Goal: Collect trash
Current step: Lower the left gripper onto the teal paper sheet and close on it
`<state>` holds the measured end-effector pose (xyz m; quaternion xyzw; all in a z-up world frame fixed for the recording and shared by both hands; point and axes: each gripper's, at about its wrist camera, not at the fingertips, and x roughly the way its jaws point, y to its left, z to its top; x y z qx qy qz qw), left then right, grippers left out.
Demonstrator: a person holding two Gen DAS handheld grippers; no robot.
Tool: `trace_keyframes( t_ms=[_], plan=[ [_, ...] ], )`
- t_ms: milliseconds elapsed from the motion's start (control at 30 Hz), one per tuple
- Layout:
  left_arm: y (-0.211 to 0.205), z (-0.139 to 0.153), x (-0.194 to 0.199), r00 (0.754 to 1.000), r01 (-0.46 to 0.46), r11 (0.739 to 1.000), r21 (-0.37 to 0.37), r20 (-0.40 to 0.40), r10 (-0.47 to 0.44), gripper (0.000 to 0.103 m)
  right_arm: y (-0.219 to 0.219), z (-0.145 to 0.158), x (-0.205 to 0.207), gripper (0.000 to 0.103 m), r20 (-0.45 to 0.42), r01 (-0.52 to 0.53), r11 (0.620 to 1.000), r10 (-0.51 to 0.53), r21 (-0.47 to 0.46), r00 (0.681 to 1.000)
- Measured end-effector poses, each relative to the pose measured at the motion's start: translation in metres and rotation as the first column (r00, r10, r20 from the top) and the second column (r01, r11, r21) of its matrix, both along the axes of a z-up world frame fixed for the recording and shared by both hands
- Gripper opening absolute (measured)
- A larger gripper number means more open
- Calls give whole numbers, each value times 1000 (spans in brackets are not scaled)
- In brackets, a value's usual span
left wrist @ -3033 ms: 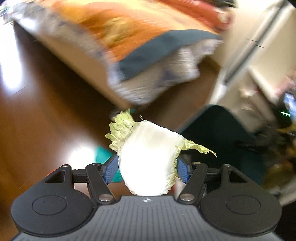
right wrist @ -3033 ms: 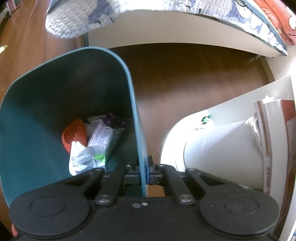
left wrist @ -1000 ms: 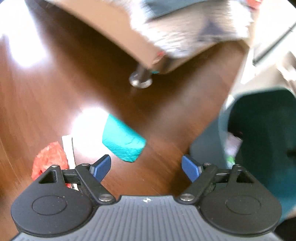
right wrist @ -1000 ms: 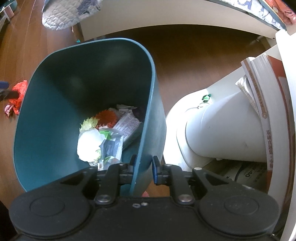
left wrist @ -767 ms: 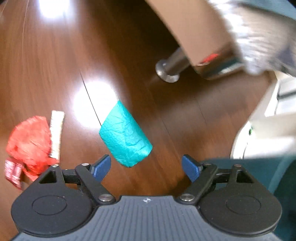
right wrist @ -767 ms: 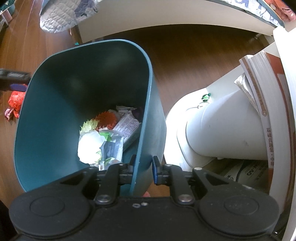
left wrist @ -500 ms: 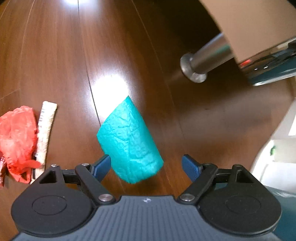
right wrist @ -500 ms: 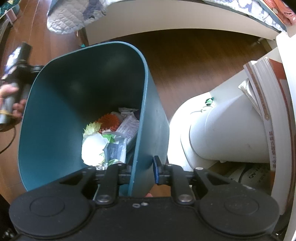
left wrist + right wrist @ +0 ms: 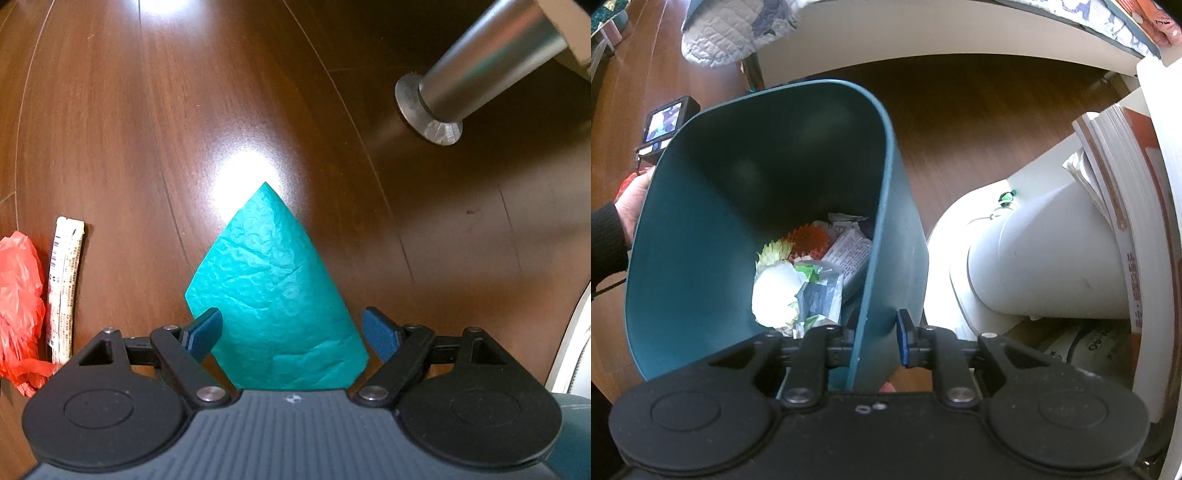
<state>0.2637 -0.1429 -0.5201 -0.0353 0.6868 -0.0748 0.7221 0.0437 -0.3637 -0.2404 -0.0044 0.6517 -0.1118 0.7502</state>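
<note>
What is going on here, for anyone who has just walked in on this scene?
A person is collecting trash with two handheld grippers. The right gripper is clamped on the wall of a teal bin that holds a cabbage leaf and wrappers. The left gripper is open over a teal paper on the wooden floor. A red bag and a white stick packet lie nearby.

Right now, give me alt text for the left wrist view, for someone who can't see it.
The open left gripper hovers over a teal paper lying on a dark wood floor. A white wrapper and red bag lie at far left; a metal leg stands at upper right.
</note>
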Motion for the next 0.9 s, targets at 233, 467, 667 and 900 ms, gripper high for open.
trace_keyframes(
  t_ms=[233, 467, 667, 900],
  plan=[
    [6, 7, -2, 1000, 8, 1000, -2, 19, -8, 42, 1, -5, -5, 17, -22, 18, 1000, -19, -8, 1000],
    [14, 21, -7, 999, 25, 999, -28, 35, -24, 23, 3, -7, -5, 17, -25, 0, 1000, 0, -16, 1000],
    [31, 49, -15, 995, 80, 996, -38, 67, -78, 19, 0, -9, -7, 16, -18, 1, 1000, -1, -18, 1000],
    [51, 116, -36, 970, 209, 975, -79, 142, -197, 17, -1, -5, -6, 16, 2, 13, 1000, -13, -16, 1000]
  ],
)
